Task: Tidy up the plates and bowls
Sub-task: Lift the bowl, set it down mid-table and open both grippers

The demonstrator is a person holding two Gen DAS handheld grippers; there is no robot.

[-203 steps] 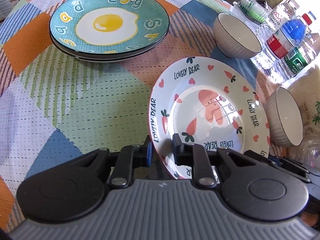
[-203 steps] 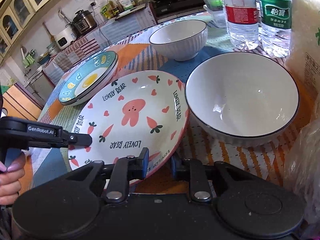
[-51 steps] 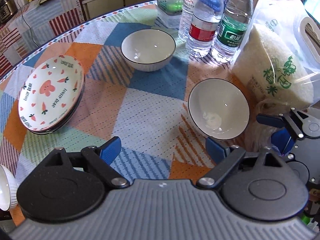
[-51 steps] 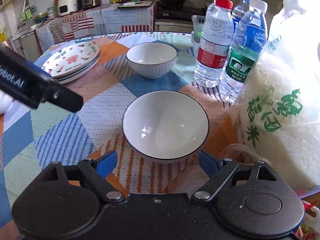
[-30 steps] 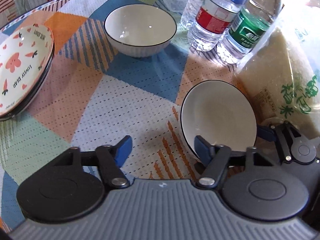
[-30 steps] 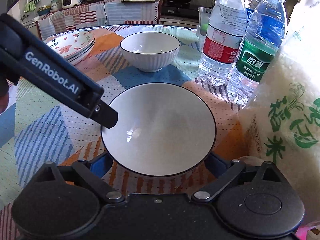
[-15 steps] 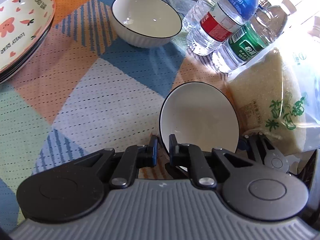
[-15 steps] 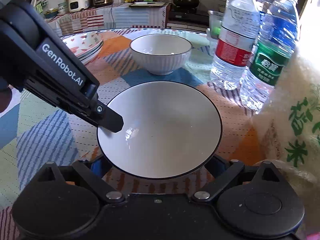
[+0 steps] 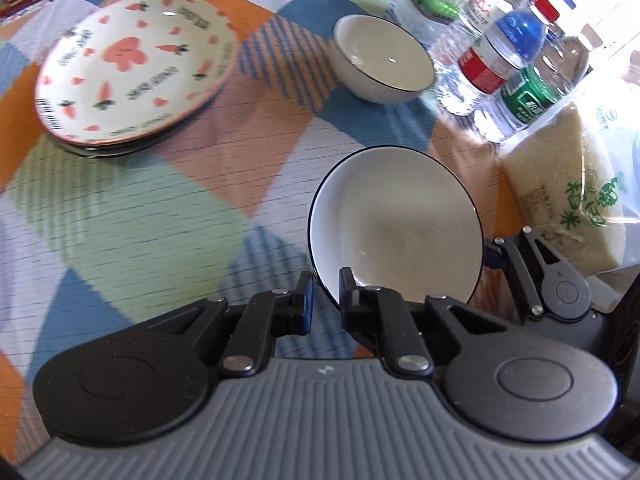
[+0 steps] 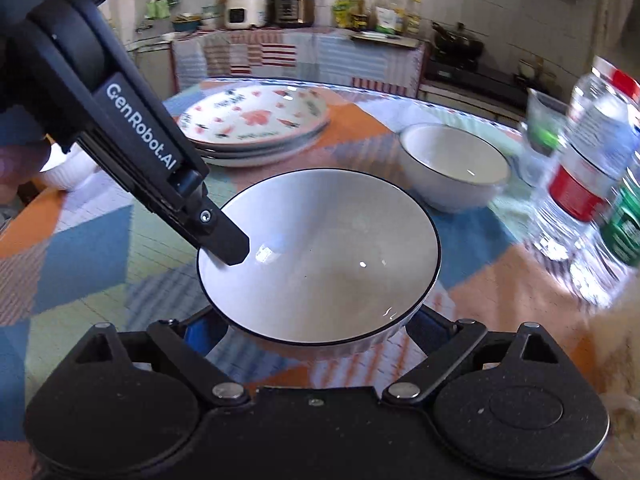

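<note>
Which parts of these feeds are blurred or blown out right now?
Left wrist: the carrot plate is motion-smeared, the top right corner behind the water bottles blown out by sunlight. Right wrist: those bottles streak badly; the held bowl stays sharp.

Left gripper (image 9: 322, 300): matte black linkage arms w/ silver pivot screws, two round black discs either side, ribbed grey housing behind w/ a small white mark at centre. Blue pad on one finger — other finger (image 9: 347, 286) black from this side. Seen from right wrist cam: long black finger bar w/ white "GenRobot.AI" lettering, small silver screw near tip.

Right gripper (image 10: 316, 326): same build but housing black, grainy texture — silver pivot screws, triangular cut-outs in arms, round discs at both sides, blue pads (image 10: 200, 330) at fingertips.
</note>
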